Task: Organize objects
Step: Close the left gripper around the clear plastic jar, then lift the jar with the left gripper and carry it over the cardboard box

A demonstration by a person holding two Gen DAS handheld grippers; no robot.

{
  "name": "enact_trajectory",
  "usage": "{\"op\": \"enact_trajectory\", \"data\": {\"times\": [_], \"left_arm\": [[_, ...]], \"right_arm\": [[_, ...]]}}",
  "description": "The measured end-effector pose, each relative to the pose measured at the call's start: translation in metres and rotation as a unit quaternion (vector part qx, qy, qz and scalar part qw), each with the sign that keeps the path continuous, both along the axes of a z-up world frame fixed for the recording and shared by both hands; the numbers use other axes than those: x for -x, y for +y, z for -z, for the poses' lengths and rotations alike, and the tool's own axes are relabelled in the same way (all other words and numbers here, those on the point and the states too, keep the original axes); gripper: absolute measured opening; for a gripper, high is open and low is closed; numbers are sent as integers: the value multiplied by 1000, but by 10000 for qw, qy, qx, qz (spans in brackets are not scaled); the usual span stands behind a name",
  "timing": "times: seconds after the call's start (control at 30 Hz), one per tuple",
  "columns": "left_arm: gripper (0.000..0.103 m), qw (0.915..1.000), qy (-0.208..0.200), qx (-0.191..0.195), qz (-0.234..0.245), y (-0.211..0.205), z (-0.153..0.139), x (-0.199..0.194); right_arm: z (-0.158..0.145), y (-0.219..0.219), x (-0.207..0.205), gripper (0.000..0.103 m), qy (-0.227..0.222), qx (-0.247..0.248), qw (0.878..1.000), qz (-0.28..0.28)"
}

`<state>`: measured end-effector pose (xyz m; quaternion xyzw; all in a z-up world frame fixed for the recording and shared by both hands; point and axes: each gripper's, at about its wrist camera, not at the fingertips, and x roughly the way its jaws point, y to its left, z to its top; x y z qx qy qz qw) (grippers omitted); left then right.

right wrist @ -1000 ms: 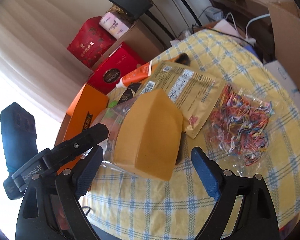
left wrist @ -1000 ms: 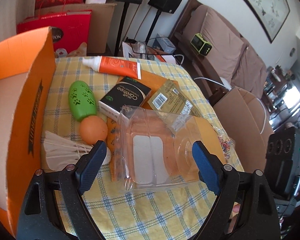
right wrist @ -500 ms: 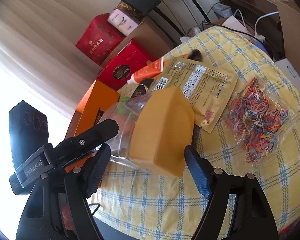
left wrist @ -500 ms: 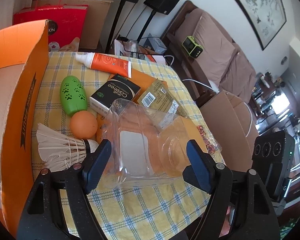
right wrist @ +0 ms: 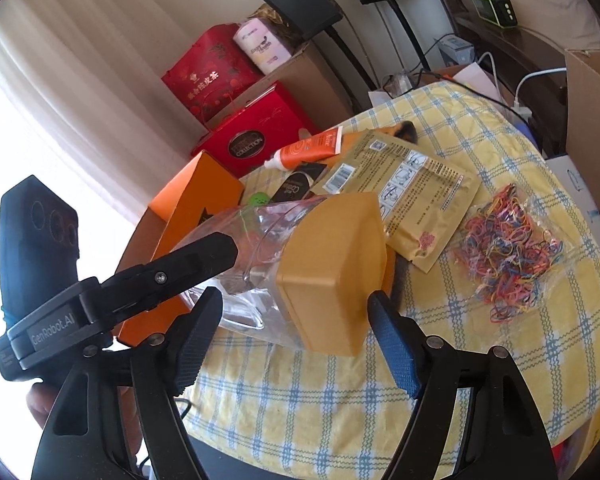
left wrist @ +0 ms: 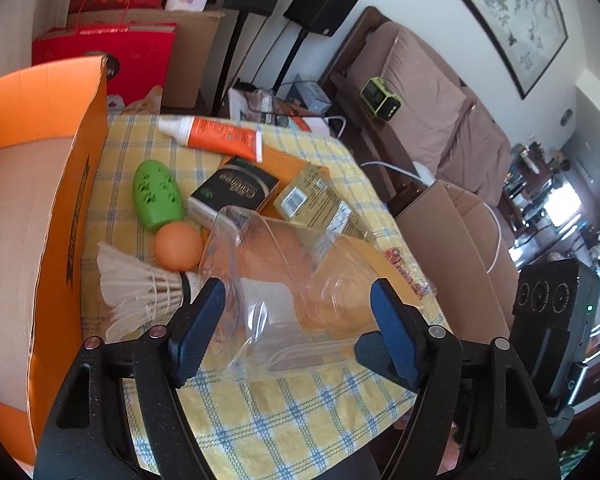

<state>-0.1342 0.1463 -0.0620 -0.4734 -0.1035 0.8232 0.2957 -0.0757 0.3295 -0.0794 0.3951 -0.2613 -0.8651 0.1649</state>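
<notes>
A table under a yellow checked cloth [left wrist: 284,420] carries everything. At its left edge stands an open orange cardboard box [left wrist: 40,208], the largest thing on it. Next in size is a clear plastic jar [left wrist: 268,276] with a mustard-yellow lid [right wrist: 336,268], which lies tipped on its side near the table's front edge. Its long axis runs across the table, the lid end pointing right, away from the orange box, and the clear base pointing toward the box. The body is see-through, squarish and looks empty, with a white label on one face.

The left gripper [left wrist: 296,328] clamps the clear body, its blue pads pressed on either side after closing in. The right gripper [right wrist: 294,336] has likewise closed on the lid end, one pad against the lid's edge; the other side's contact is hard to judge.

Behind the jar lie a gold foil pouch [right wrist: 412,200], a bag of coloured rubber bands [right wrist: 504,248], an orange tube [left wrist: 216,138], a black carton [left wrist: 236,192], a green oval toy [left wrist: 156,196], a shuttlecock [left wrist: 140,288] and an orange ball [left wrist: 178,246].
</notes>
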Motion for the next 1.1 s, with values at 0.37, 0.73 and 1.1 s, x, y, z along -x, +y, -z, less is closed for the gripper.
{"op": "enact_trajectory", "data": {"times": [0.37, 0.73, 1.1], "left_arm": [[86, 9984, -540, -122, -130, -6, 29, 6], [83, 9987, -503, -73, 26, -7, 27, -5], [83, 9996, -131, -225, -112, -11, -16, -17]], "right_arm": [[24, 27, -2, 87, -440, 780, 9959, 121], [27, 9, -2, 78, -514, 474, 9973, -247], [-11, -2, -10, 75, -158, 67, 9996, -234]]}}
